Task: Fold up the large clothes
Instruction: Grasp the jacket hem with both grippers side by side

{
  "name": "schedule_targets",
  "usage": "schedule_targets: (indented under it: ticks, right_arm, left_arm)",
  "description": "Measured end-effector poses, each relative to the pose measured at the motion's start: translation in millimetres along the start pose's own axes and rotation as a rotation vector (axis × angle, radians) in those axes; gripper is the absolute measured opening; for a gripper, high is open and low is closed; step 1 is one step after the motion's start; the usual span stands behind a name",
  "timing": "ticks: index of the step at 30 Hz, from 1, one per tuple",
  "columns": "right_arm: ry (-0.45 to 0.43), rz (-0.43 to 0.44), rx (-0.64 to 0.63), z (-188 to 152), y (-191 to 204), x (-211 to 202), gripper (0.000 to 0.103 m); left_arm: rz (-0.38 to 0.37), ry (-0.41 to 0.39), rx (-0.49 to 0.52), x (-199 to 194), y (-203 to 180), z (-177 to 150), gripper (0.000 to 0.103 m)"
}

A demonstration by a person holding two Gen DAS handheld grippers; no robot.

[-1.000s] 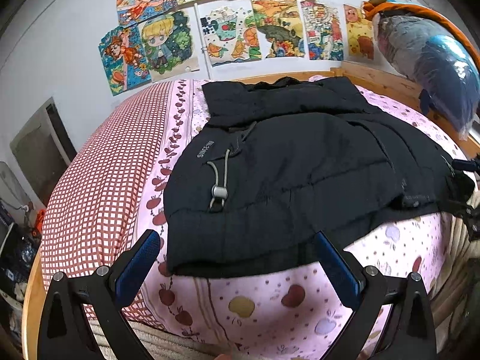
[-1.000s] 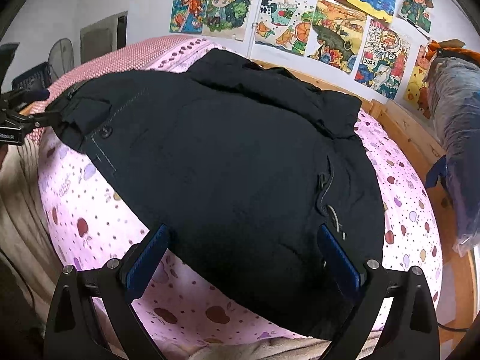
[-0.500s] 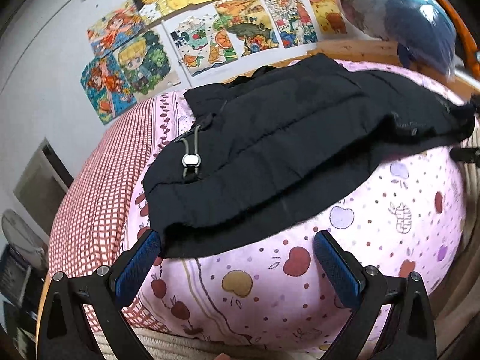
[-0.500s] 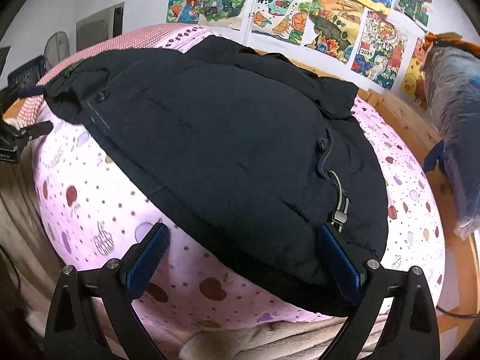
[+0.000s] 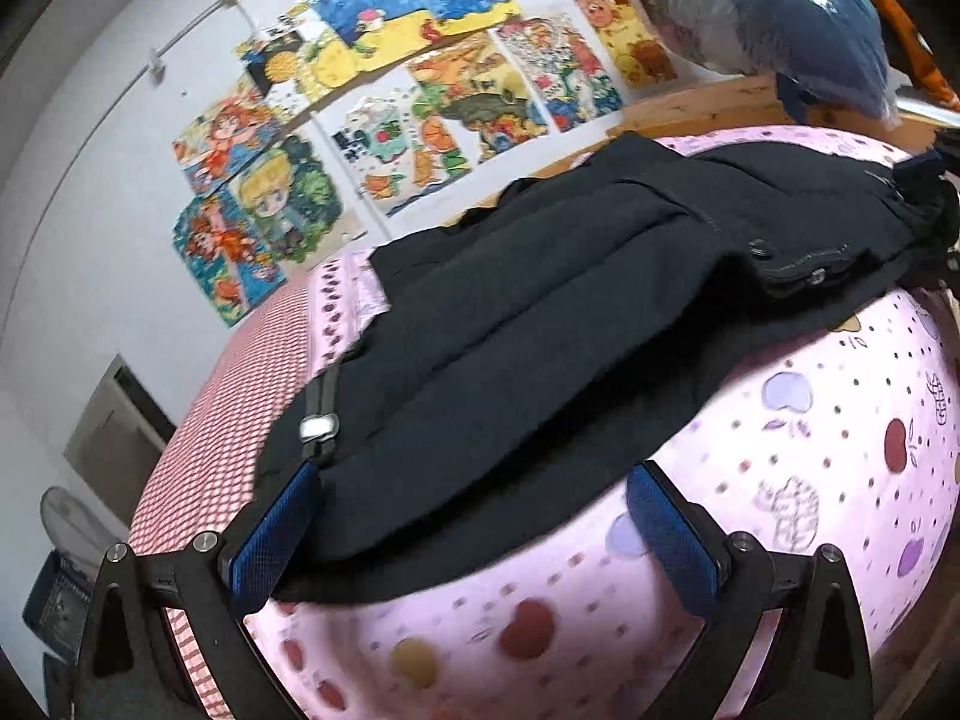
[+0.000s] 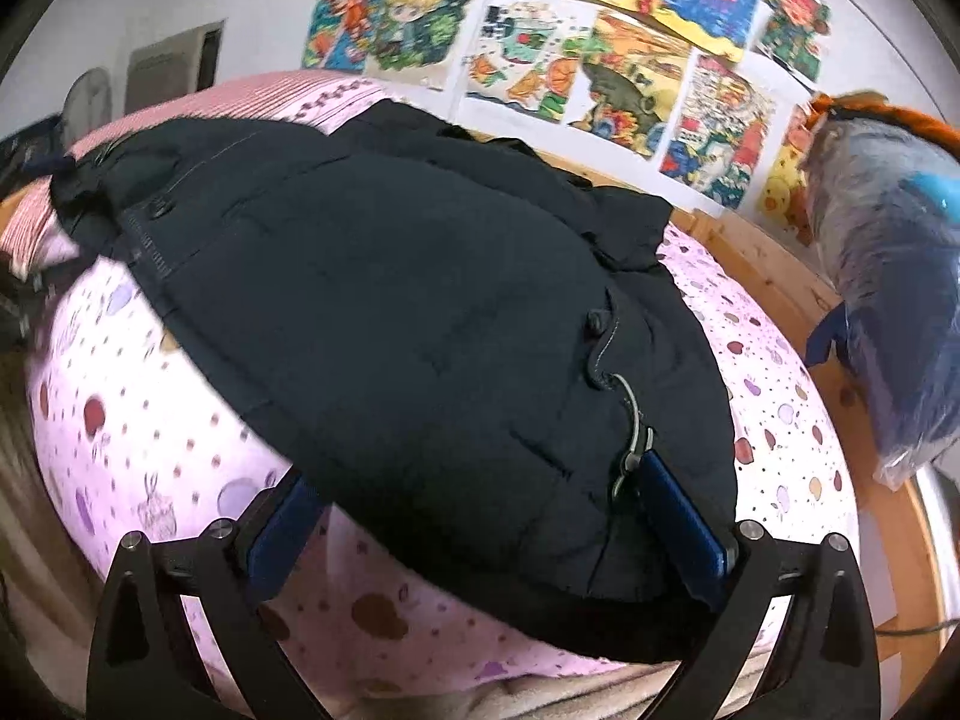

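Observation:
A large black padded jacket [image 5: 570,324] lies spread on a pink fruit-print bed sheet [image 5: 828,432]. Its near hem with a drawstring toggle [image 5: 318,426] lies just in front of my left gripper [image 5: 474,534], which is open, its blue pads straddling the hem corner. In the right wrist view the same jacket [image 6: 390,300] fills the middle. My right gripper [image 6: 474,534] is open with the jacket's lower edge between its fingers, and the cord and toggle [image 6: 633,438] touch the right pad [image 6: 681,525].
A red-checked cover [image 5: 228,420] lies to the left of the sheet. A wooden bed frame [image 6: 774,264] runs along the far side. A bagged blue and grey bundle [image 6: 888,312] sits at the right. Colourful drawings [image 5: 420,90] cover the wall.
Both grippers have moved forward and lower onto the jacket's near hem. The hem now lies between the open fingers of each, where before it lay just beyond them.

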State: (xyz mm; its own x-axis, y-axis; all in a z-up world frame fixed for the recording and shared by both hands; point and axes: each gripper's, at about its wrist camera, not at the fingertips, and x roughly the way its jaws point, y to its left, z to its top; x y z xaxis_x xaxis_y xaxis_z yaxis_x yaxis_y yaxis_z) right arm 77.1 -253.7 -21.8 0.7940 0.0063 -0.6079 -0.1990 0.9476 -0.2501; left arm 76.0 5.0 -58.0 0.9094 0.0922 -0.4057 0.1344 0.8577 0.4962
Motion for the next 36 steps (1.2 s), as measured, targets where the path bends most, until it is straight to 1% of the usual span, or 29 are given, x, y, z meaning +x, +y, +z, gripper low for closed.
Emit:
schedule_targets:
  ticks: [2,4,8,10,12,14,18,21,24,27,29,31,33,35,36]
  right_arm:
    - [-0.008,-0.008,0.023,1.5,-2.0,1.8,0.099]
    - [-0.018,-0.018,0.031,1.4,-2.6,3.4,0.099]
    - [-0.039,-0.055,-0.006,0.7,0.7,5.2,0.099]
    - [-0.058,-0.104,-0.030,0.4,2.1,2.9,0.099]
    - [-0.088,-0.188,-0.053,1.7,2.8,0.4,0.099]
    - [-0.118,-0.229,-0.051,5.6,0.5,-2.9,0.099]
    - [-0.178,-0.241,0.001,17.0,-5.9,-15.5,0.099]
    - [-0.225,-0.237,0.054,22.6,-14.0,-24.2,0.099]
    - [-0.246,-0.198,0.110,28.3,-24.6,-28.0,0.098]
    - [-0.265,-0.175,0.125,33.8,-33.5,-28.0,0.098]
    - [-0.274,-0.167,0.129,37.7,-36.2,-28.5,0.098]
    - [-0.280,-0.165,0.129,41.2,-38.4,-28.1,0.098]
    - [-0.290,-0.170,0.121,45.0,-40.6,-28.0,0.098]
    - [-0.292,-0.171,0.119,47.0,-39.9,-28.2,0.098]
    - [-0.293,-0.172,0.118,47.3,-37.3,-29.5,0.098]
  left_arm:
    - [0.004,-0.026,0.014,-0.9,-3.9,1.9,0.103]
    - [0.026,-0.042,0.017,-1.0,-3.4,4.1,0.103]
    - [0.048,-0.061,-0.017,-2.5,8.0,3.3,0.103]
    - [0.045,-0.059,-0.030,-0.8,13.3,3.1,0.103]
    - [0.059,-0.068,-0.027,1.3,14.7,5.9,0.103]
    - [0.077,-0.084,-0.019,2.3,15.1,9.2,0.103]
    - [0.097,-0.109,-0.014,1.2,17.3,12.9,0.103]
    - [0.050,-0.117,-0.016,-4.0,16.2,6.0,0.103]
    - [-0.010,-0.123,-0.033,-10.6,18.0,-5.8,0.103]
    - [-0.074,-0.112,-0.044,-11.0,21.0,-11.2,0.103]
    - [-0.145,-0.091,-0.041,-8.5,20.2,-11.2,0.103]
    - [-0.169,-0.083,-0.019,-7.0,15.9,-11.4,0.103]
    - [-0.147,-0.085,0.028,-5.4,8.4,-11.4,0.103]
    - [-0.079,-0.088,0.066,-3.3,2.1,-9.2,0.103]
    - [-0.027,-0.088,0.083,-1.2,-0.1,-7.2,0.103]
